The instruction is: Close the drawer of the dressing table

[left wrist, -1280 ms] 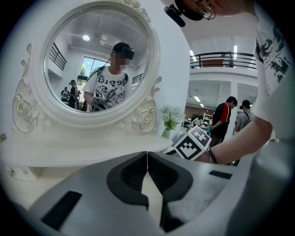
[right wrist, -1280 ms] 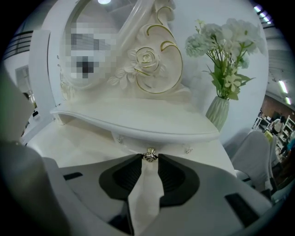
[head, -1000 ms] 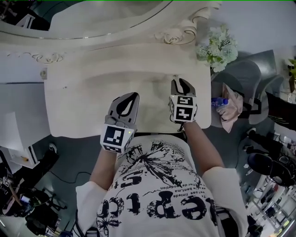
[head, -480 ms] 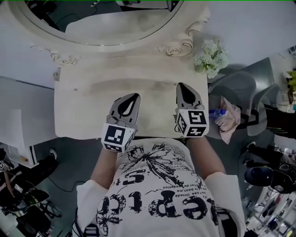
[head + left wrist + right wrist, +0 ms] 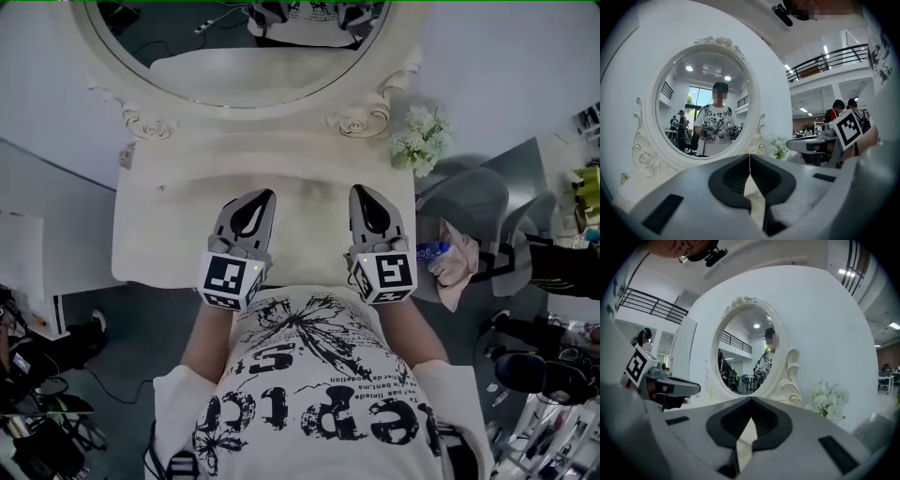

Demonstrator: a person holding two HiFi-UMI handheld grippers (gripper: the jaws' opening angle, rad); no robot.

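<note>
No drawer is showing in any view. Judging from the head view, it would be sitting under the front edge of the dressing table (image 5: 159, 234), at the lower rim of the pale top where the person's shirt is covering it. Nothing is jutting out past that edge, so the drawer is probably pushed home already.

Its front would be running left to right across the frame, below and behind both sets of jaw tips, which are pointing up the frame toward the mirror (image 5: 244, 47). The left gripper (image 5: 261, 199) and right gripper (image 5: 362, 192) are hovering side by side over the tabletop, about equally near that edge. Both are holding nothing, each with its jaws pressed together.

The tabletop is lying bare and cream-coloured, with carved scrolls at the mirror's foot. White flowers (image 5: 419, 141) are standing at the upper right corner, against a plain white wall. A grey chair (image 5: 469, 202) with a bottle (image 5: 433, 251) on it is sitting just beside the table's right end.
</note>
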